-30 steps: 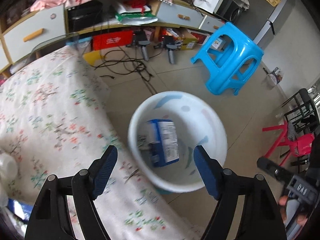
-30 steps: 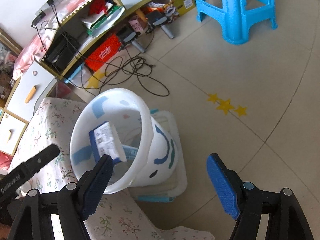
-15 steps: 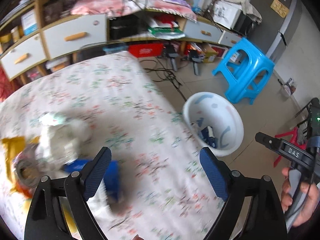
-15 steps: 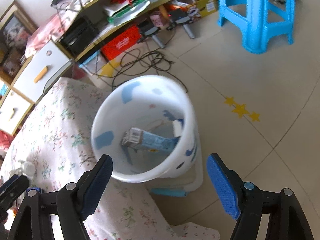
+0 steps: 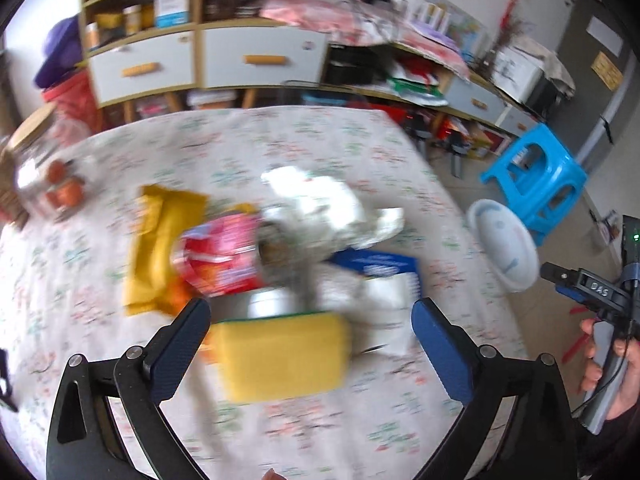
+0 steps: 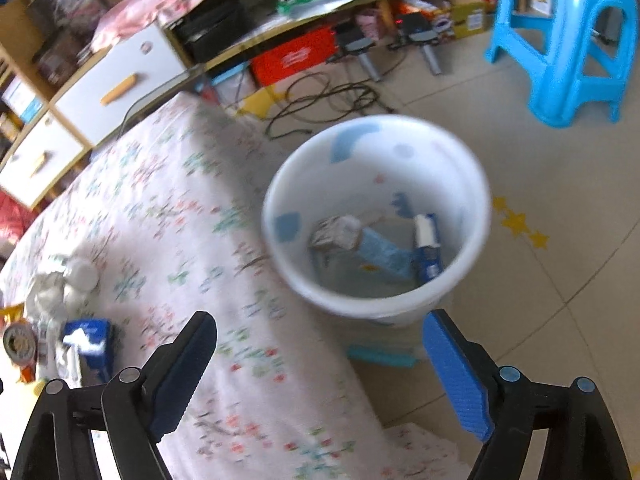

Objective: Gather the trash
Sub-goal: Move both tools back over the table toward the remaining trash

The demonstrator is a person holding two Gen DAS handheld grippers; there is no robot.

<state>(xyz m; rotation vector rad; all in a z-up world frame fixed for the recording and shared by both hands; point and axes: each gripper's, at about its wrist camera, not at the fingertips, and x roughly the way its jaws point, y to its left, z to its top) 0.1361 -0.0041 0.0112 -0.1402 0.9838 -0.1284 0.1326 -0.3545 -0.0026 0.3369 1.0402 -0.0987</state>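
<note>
A pile of trash lies on the floral tablecloth [image 5: 280,152]: a yellow sponge-like block [image 5: 280,356], a red wrapper [image 5: 224,256], a yellow packet [image 5: 156,240], crumpled white paper [image 5: 320,208] and a blue box [image 5: 376,266]. My left gripper [image 5: 310,340] is open and empty just above the yellow block. The white bin [image 6: 376,216] stands on the floor beside the table and holds a blue carton [image 6: 384,252]. It also shows in the left wrist view [image 5: 504,248]. My right gripper [image 6: 320,372] is open and empty above the table edge, near the bin.
A blue plastic stool [image 6: 568,40] stands behind the bin, with cables [image 6: 328,100] on the floor. A glass jar [image 5: 44,172] stands at the table's left. Cabinets with drawers [image 5: 200,60] line the back wall. More trash [image 6: 80,340] lies at the right view's left edge.
My left gripper has swung from above the bin back over the table to the trash pile. My right gripper has drawn back and turned slightly left, showing more of the table.
</note>
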